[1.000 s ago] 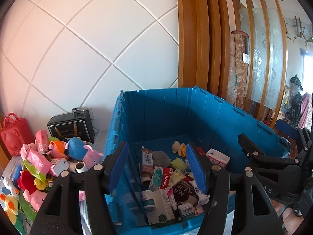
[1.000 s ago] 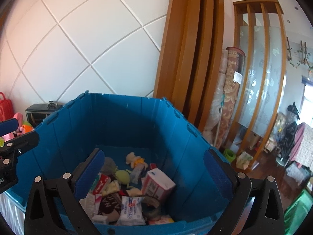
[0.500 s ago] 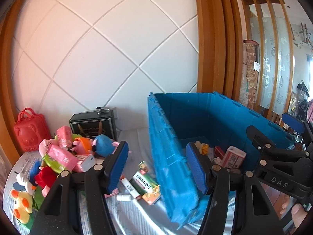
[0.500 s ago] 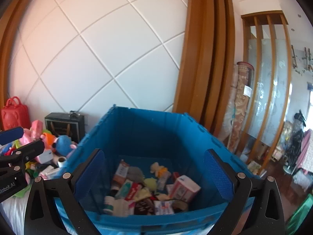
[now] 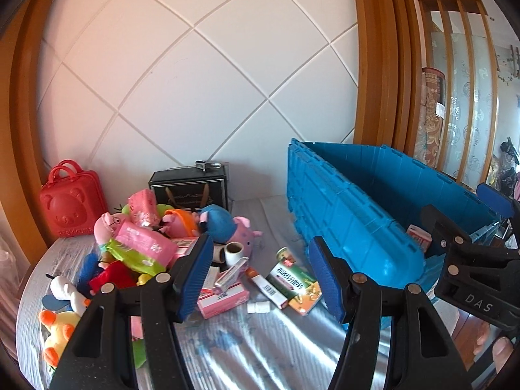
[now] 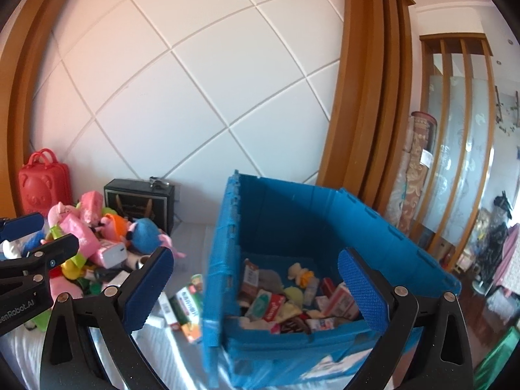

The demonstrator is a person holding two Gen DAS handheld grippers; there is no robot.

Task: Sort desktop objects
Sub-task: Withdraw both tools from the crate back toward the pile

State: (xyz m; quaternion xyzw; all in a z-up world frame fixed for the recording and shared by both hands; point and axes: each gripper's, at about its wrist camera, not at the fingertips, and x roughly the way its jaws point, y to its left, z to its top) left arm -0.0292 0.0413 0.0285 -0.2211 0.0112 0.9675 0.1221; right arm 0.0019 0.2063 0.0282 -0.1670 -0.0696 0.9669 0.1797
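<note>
Sitting along the white quilted wall panel (image 5: 195, 74), covered in silvery striped cloth: table (image 5: 260, 351).
Standing on the table's right side, lid off, already filled across the bottom with small boxes and packets: blue crate (image 6: 325, 214).
Leaning against the wall at far left: red bear-face case (image 5: 73, 208).
Standing at the wall between red case and crate: black box (image 5: 188, 188).
Lying heaped on the table left of the crate, in front of the black box: pile of plush toys and pink packets (image 5: 146, 237).
Lying at the table's left edge, near the pile: white and yellow duck toys (image 5: 61, 308).
Lying loose on the cloth between pile and crate: green carton (image 5: 289, 279), pink box (image 5: 224, 299), white paper cup (image 5: 234, 252), small white bottle (image 5: 258, 307).
Hovering over the loose boxes, jaws parted wide, gripping nothing: left gripper (image 5: 260, 273).
Hovering over the crate's near left corner, jaws spread wide, gripping nothing, blue pads (image 6: 360, 289) clear of everything: right gripper (image 6: 256, 289).
Showing at the left view's bottom right edge, partly cut off: fingertip (image 5: 503, 354).
</note>
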